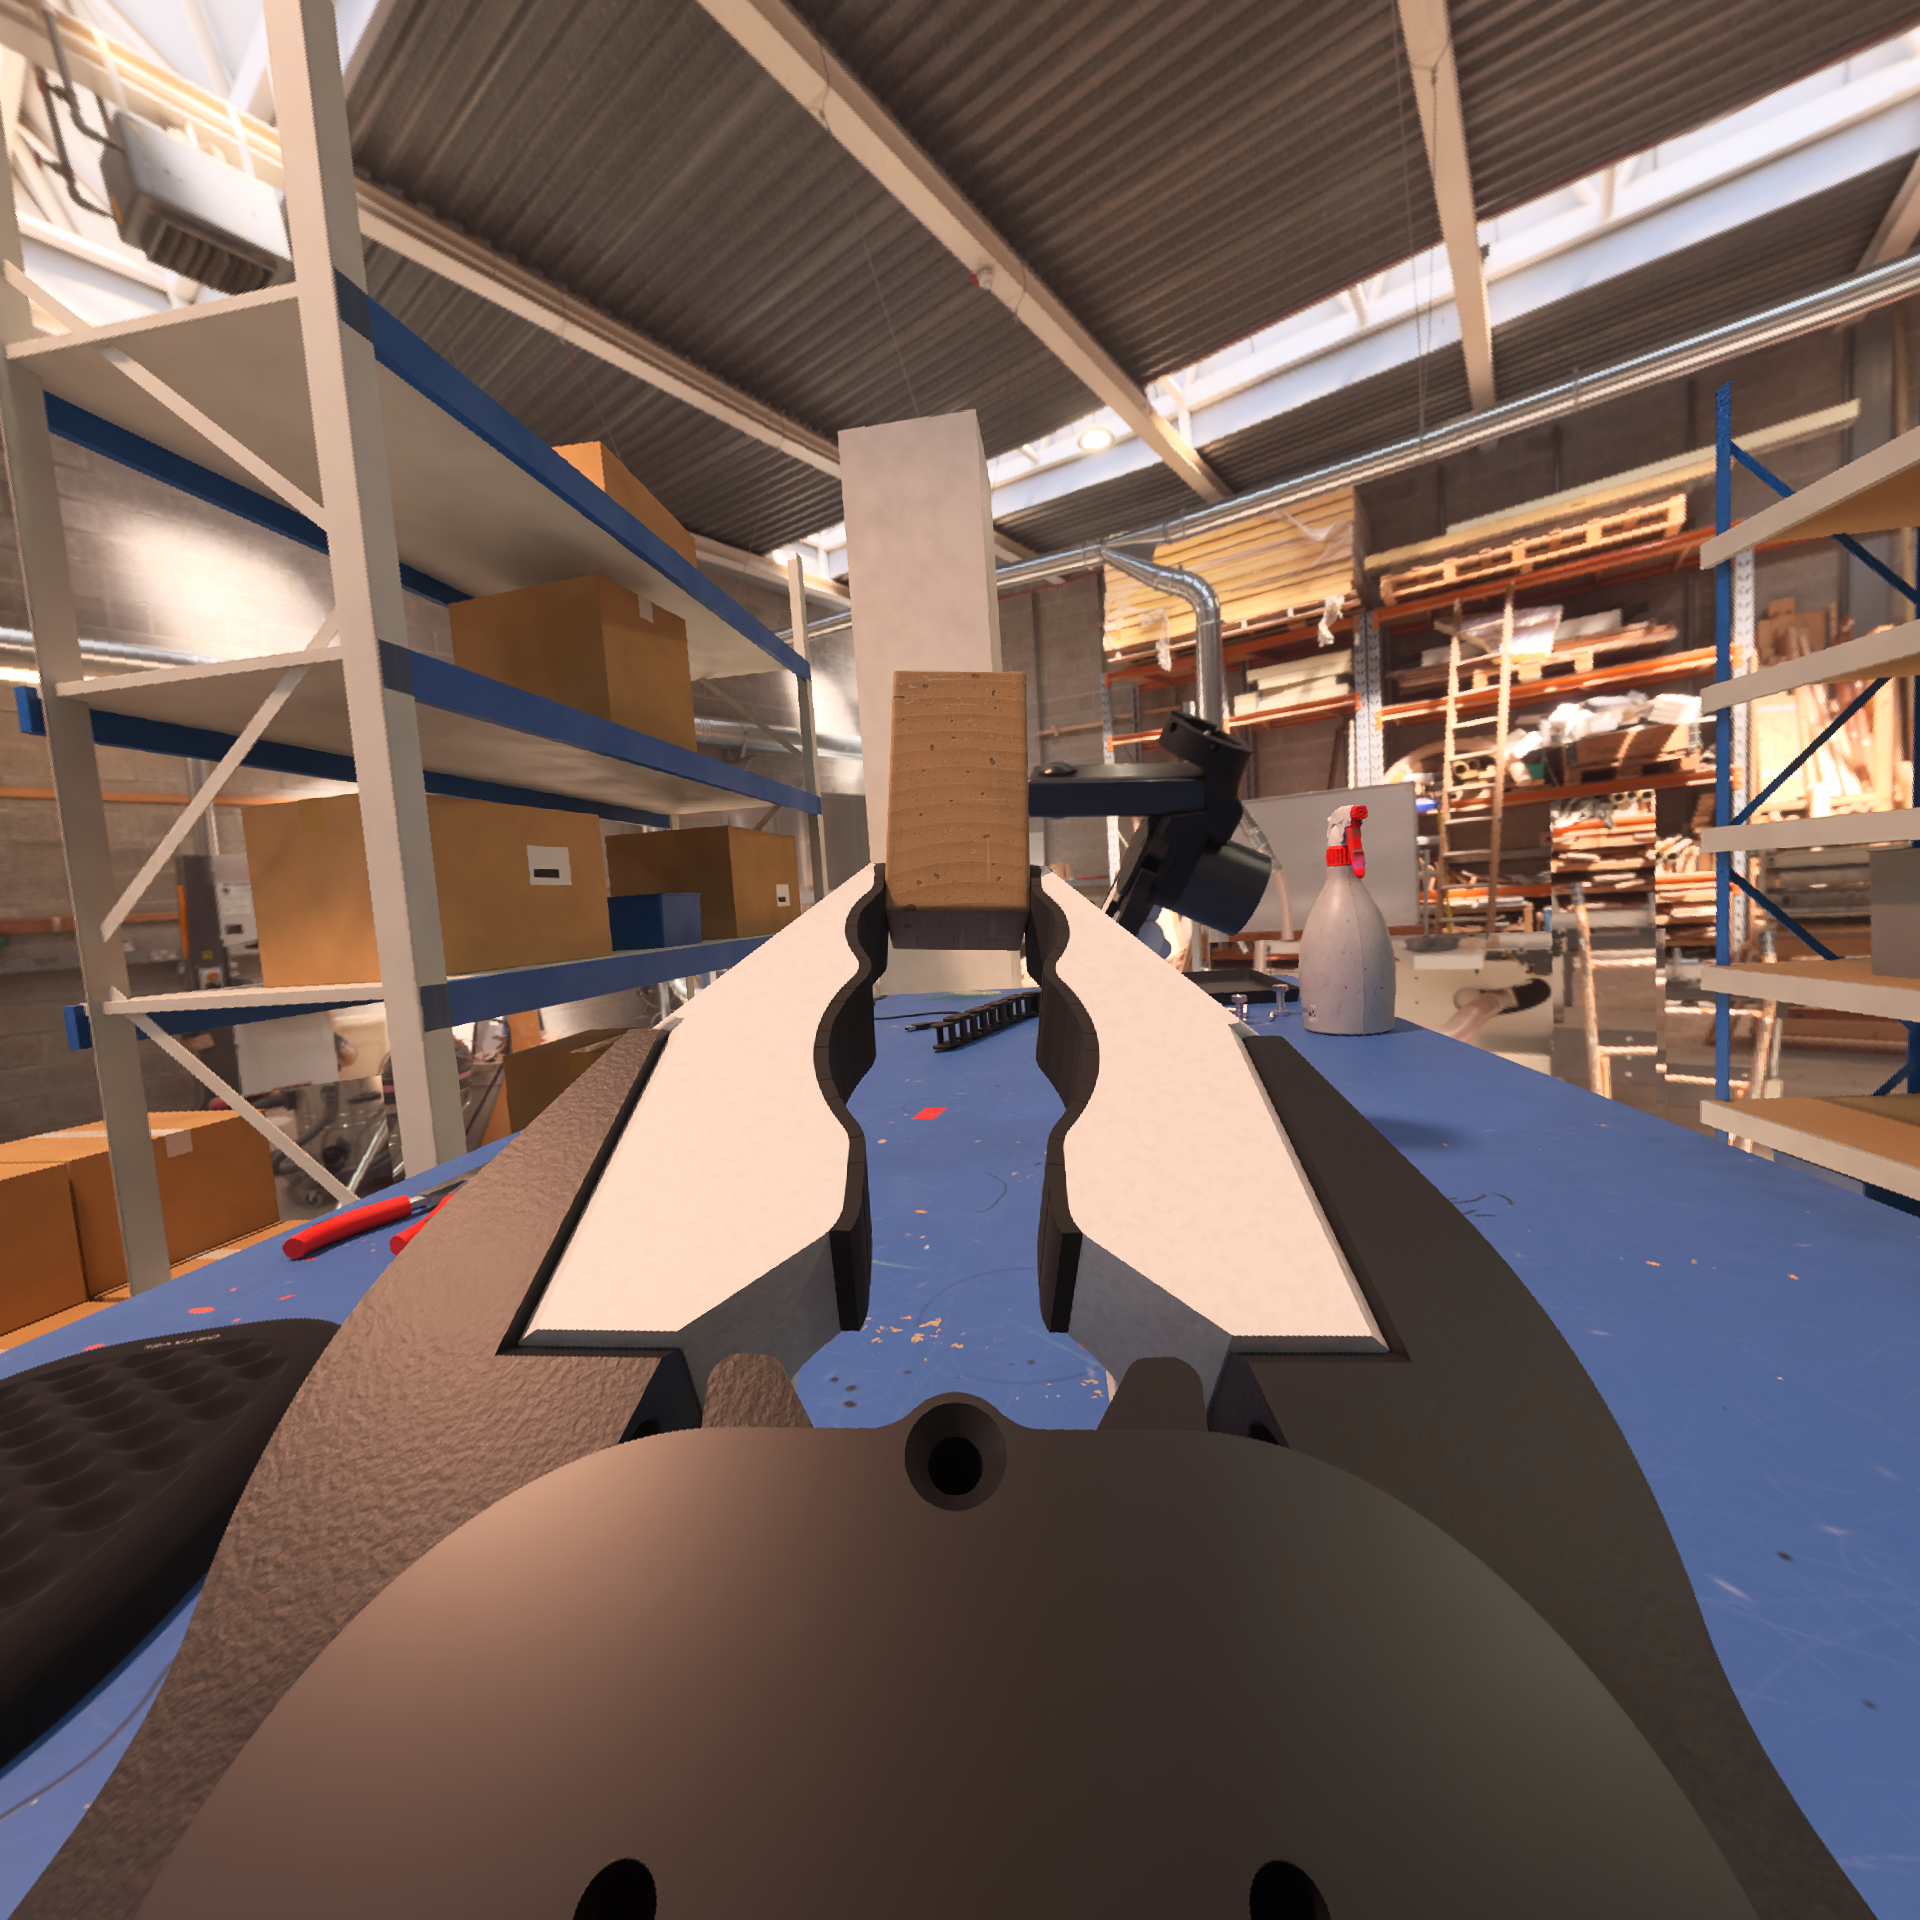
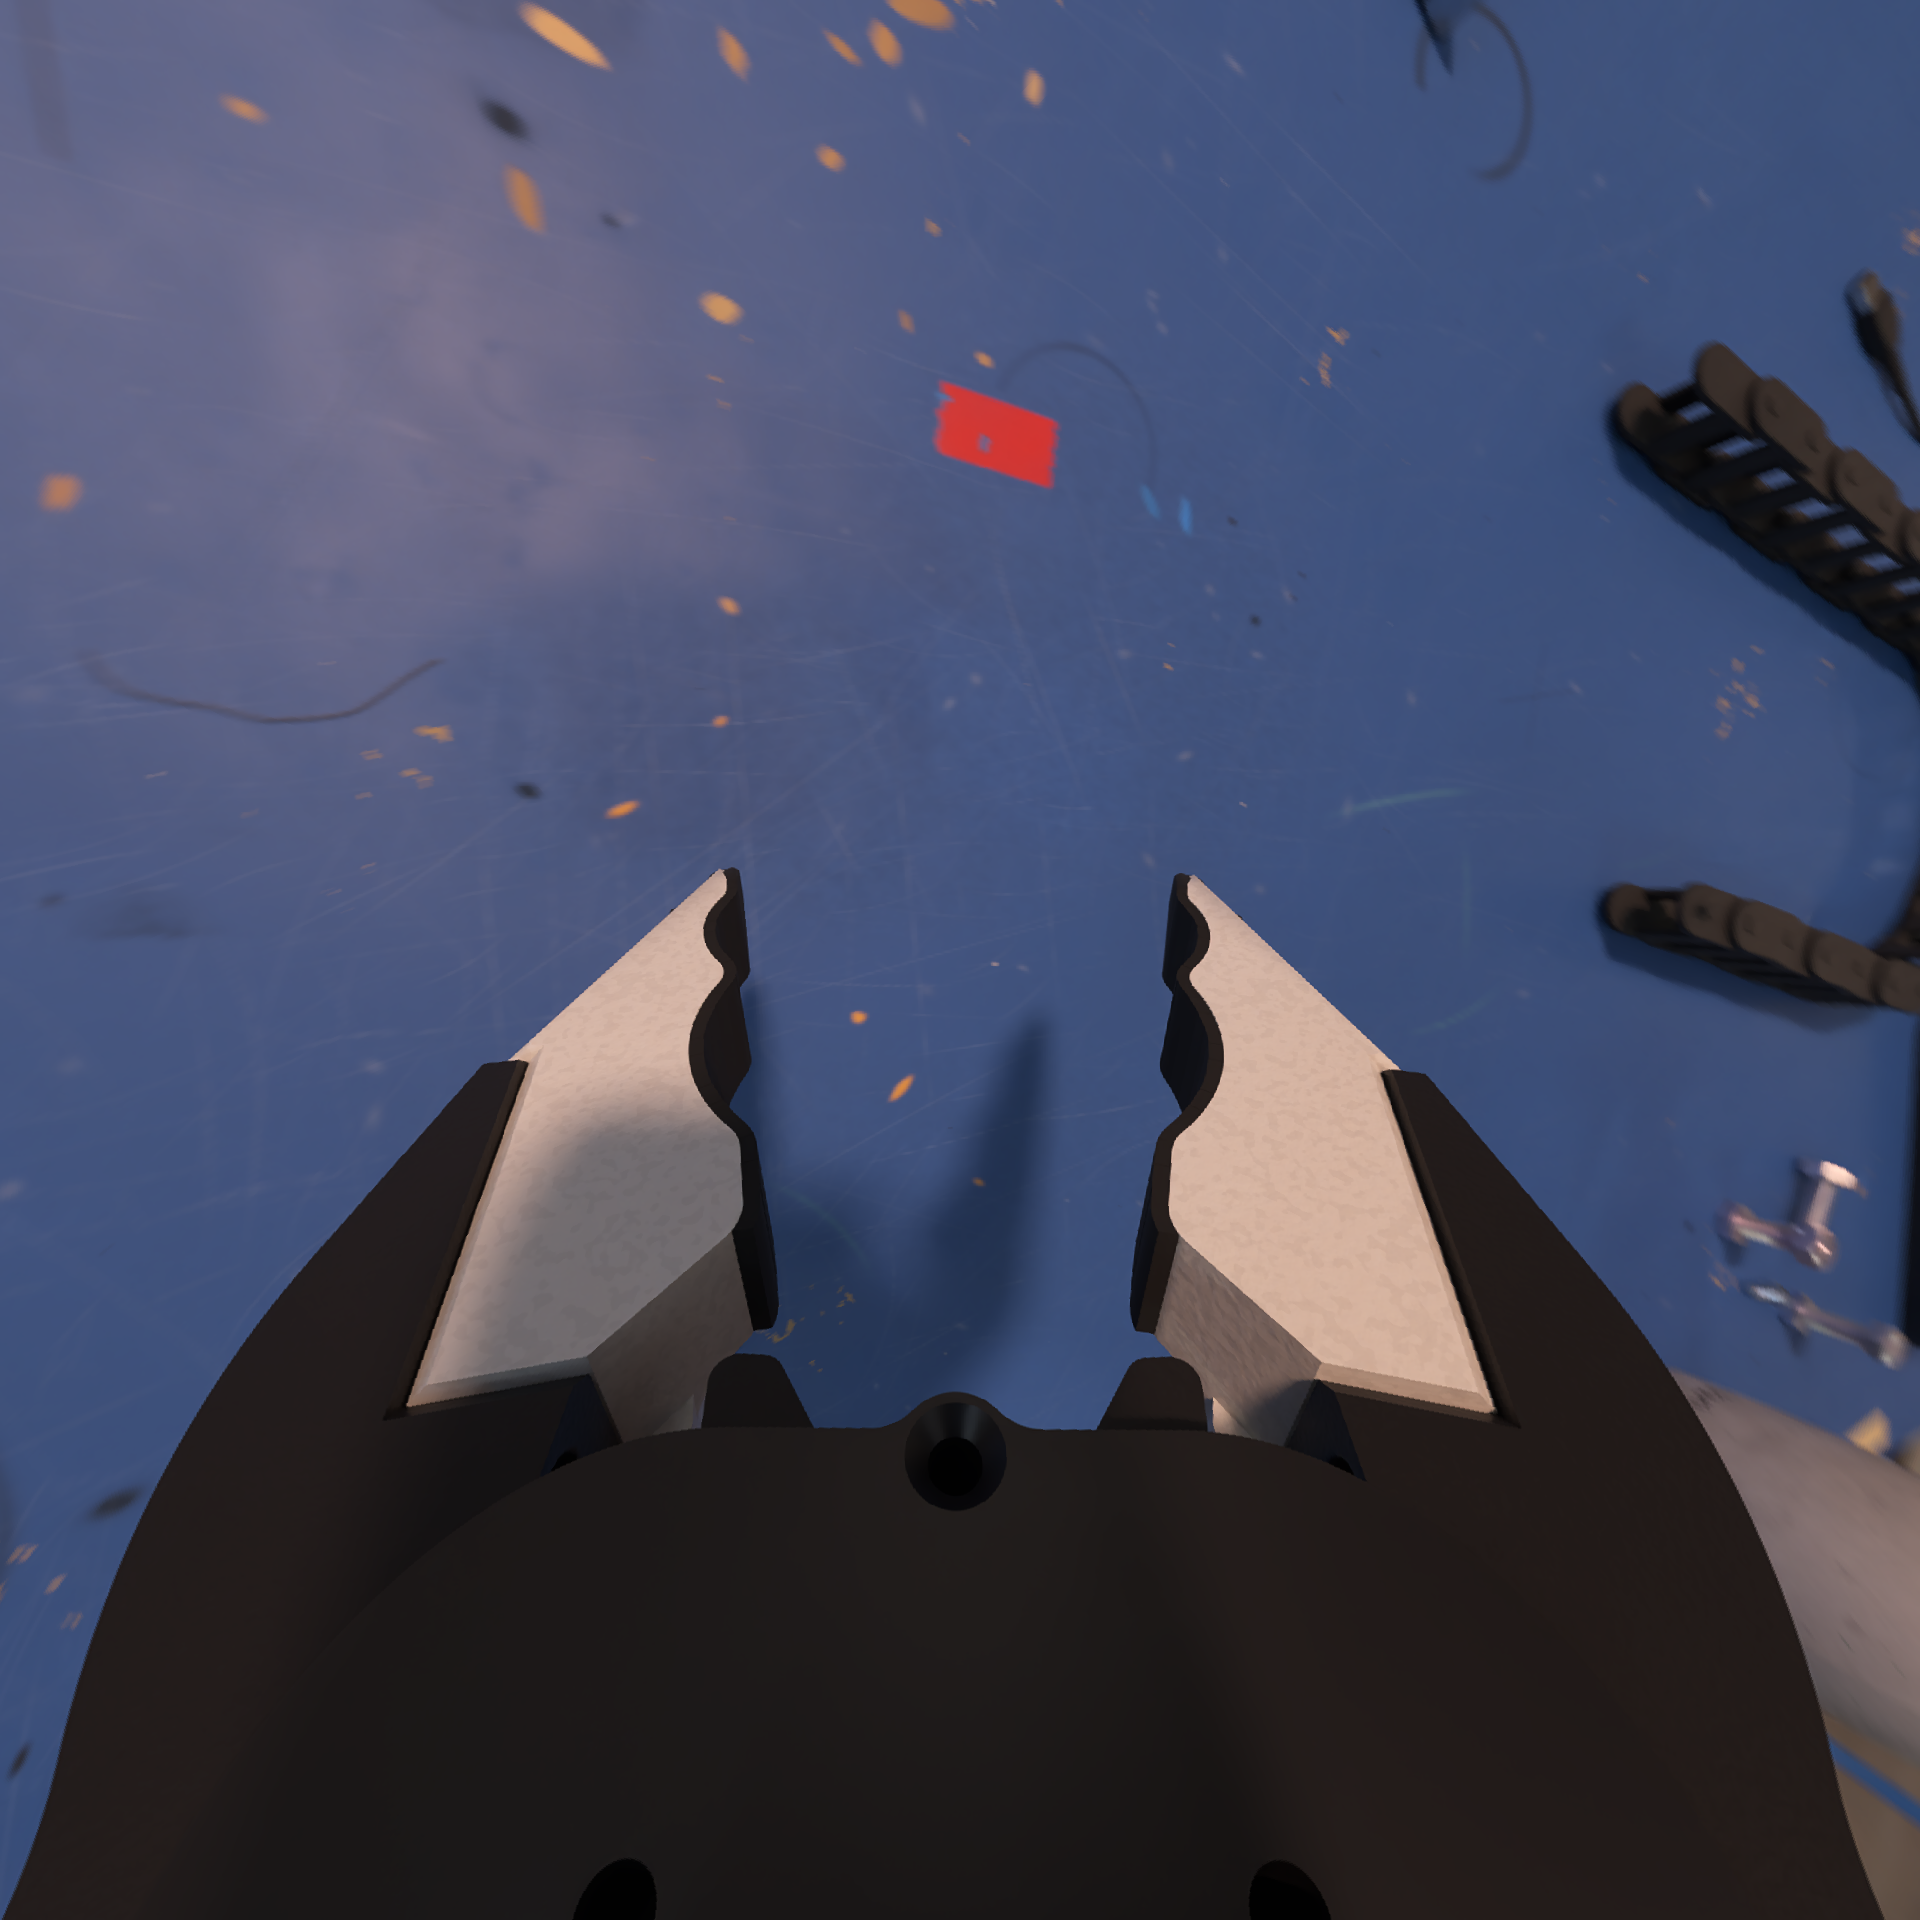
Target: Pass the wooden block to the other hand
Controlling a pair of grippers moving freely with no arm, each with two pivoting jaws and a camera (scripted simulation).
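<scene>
The wooden block [image 1: 956,790] is a light brown oblong that stands upright between the fingertips of my left gripper [image 1: 956,883]. The gripper is shut on the block's lower end and holds it above the blue table [image 1: 1558,1299]. My right gripper [image 1: 1184,842] shows as a dark shape just right of and behind the block, apart from it. In the right wrist view, my right gripper [image 2: 956,883] is open and empty, pointing down at the blue table [image 2: 416,416]. The block is not in that view.
A grey spray bottle [image 1: 1348,935] with a red trigger stands at the far right of the table. A black cable chain [image 1: 977,1018] [image 2: 1766,488], bolts [image 2: 1797,1216] and red tape [image 2: 995,434] lie on it. Red-handled pliers [image 1: 353,1221] and a black pad [image 1: 104,1475] lie left. Shelving [image 1: 364,727] stands left.
</scene>
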